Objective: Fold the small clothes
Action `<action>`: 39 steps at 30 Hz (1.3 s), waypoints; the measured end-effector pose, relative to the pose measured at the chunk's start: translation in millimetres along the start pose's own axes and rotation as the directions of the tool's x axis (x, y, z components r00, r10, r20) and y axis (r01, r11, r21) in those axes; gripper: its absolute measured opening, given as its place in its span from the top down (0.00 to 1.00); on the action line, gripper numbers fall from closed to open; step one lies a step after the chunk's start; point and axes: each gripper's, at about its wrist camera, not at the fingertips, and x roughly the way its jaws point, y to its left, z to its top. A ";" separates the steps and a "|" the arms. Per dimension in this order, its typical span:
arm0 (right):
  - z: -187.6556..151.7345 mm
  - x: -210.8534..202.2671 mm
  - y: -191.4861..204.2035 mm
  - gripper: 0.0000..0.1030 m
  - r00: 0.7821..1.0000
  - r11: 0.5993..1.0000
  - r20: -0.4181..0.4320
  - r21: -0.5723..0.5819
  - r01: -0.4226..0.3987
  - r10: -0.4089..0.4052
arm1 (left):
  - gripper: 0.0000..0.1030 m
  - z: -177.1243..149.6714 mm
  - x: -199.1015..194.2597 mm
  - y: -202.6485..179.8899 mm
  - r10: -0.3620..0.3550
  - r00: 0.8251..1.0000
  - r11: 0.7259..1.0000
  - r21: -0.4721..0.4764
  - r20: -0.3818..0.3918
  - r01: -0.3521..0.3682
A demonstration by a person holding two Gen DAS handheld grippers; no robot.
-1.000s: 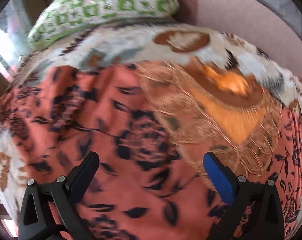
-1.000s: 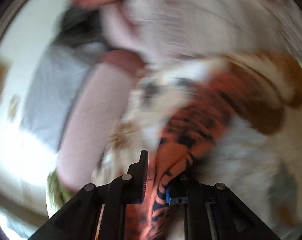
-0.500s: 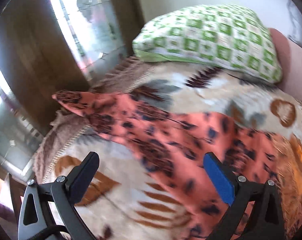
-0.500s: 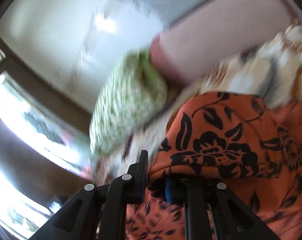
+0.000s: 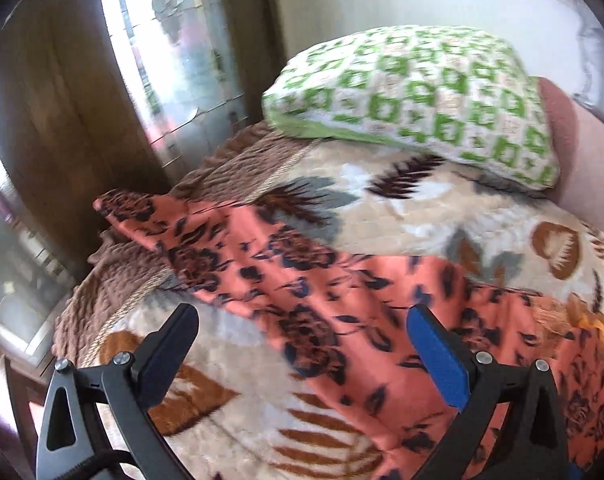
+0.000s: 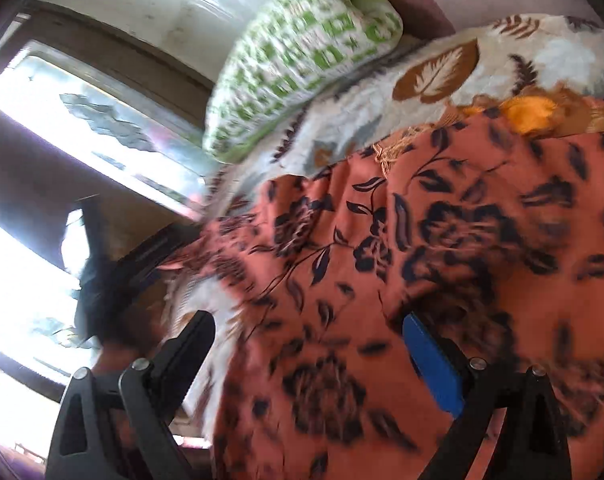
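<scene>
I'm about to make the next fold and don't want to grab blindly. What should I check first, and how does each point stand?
1. Left gripper open and empty: ok, jaws wide apart.
2. Right gripper open and empty: ok, jaws apart, nothing between them.
3. Orange cloth with black flower print lying on the leaf-patterned beige blanket: ok.
4. Cloth flat: not ok, a fold ridge shows in the right wrist view.
5. Pointed end of the cloth clear of the green-and-white checked pillow: ok, apart.
6. Fringed orange-brown fabric free of the cloth: cannot tell, their edges meet.
</scene>
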 end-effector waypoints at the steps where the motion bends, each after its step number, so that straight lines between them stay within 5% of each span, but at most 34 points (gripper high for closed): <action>1: 2.1 -12.3 -1.9 0.06 1.000 1.000 0.021 0.003 -0.001 0.001 | 0.00 -1.9 -5.3 -8.7 -0.020 1.000 1.000 0.023 0.015 0.019; 8: -7.3 -113.0 -81.3 0.08 0.962 0.956 0.255 0.291 0.022 -0.100 | 0.00 -35.5 -47.1 -98.7 -0.194 0.977 0.948 0.272 0.090 0.163; 12: -12.6 -130.2 -129.3 0.25 0.936 0.899 0.328 0.436 -0.028 -0.130 | 0.00 -64.6 -59.5 -157.7 -0.261 0.964 0.881 0.419 0.047 0.218; 15: -9.7 -133.9 -153.5 0.31 0.923 0.875 0.354 0.482 -0.046 -0.147 | 0.00 -80.7 -54.8 -183.5 -0.253 0.967 0.853 0.474 0.013 0.217; 18: -7.2 -125.2 -170.8 0.43 0.933 0.863 0.318 0.504 -0.016 -0.168 | 0.00 -97.2 -39.0 -209.9 -0.159 0.987 0.828 0.547 0.022 0.122; 24: 9.5 -110.5 -176.2 0.46 0.952 0.831 0.206 0.550 0.080 -0.228 | 0.00 -86.2 0.4 -193.5 0.017 1.000 0.886 0.463 0.019 -0.024; 30: 12.8 -111.2 -185.0 0.46 0.968 0.825 0.184 0.563 0.039 -0.171 | 0.00 -45.4 14.2 -119.8 0.189 0.982 0.954 0.232 0.018 -0.187; 33: 11.8 -112.4 -181.6 0.46 0.966 0.828 0.184 0.559 0.052 -0.184 | 0.00 -41.6 -0.9 -105.7 0.075 0.997 0.981 0.178 0.006 -0.075; 35: 10.1 -112.9 -179.2 0.46 0.962 0.832 0.184 0.550 0.069 -0.201 | 0.00 -51.4 -18.3 -122.4 -0.029 1.000 0.973 0.227 0.007 0.027; 39: 8.8 -112.9 -177.4 0.46 0.959 0.832 0.192 0.550 0.071 -0.209 | 0.00 -94.2 -53.0 -176.6 -0.225 0.973 0.875 0.427 -0.058 0.228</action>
